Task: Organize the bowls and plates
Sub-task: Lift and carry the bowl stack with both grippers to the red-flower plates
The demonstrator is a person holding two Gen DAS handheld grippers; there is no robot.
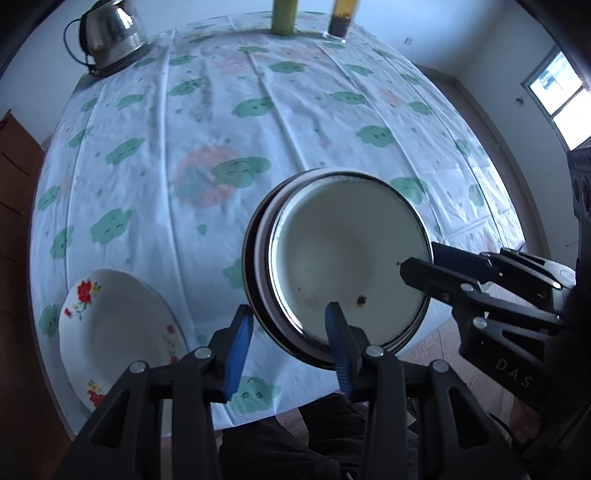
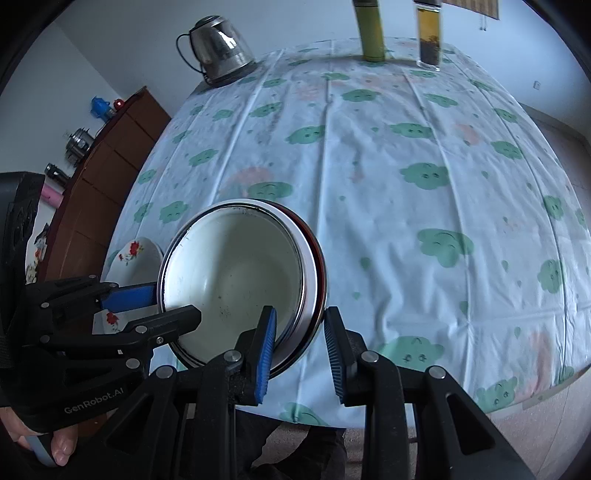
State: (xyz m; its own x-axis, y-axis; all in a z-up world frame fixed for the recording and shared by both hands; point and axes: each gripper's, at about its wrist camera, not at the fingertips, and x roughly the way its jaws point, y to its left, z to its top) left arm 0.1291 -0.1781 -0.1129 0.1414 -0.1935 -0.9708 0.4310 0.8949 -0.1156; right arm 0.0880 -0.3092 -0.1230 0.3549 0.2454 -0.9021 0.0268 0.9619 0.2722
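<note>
A white enamel bowl (image 1: 347, 262) with a dark rim sits nested in a stack of rimmed dishes (image 1: 258, 236) near the table's front edge; it also shows in the right wrist view (image 2: 236, 277). My left gripper (image 1: 290, 325) straddles the stack's near-left rim, one finger inside the bowl, one outside, jaws apart. My right gripper (image 2: 299, 332) straddles the near-right rim the same way; it also shows in the left wrist view (image 1: 417, 266). A white flowered plate (image 1: 110, 325) lies to the left on the table; it also shows in the right wrist view (image 2: 133, 254).
A steel kettle (image 1: 110, 33) stands at the far left of the cloud-print tablecloth (image 1: 295, 110). A green bottle (image 1: 284, 16) and a glass jar (image 1: 341, 20) stand at the far edge. A wooden cabinet (image 2: 107, 166) stands left of the table.
</note>
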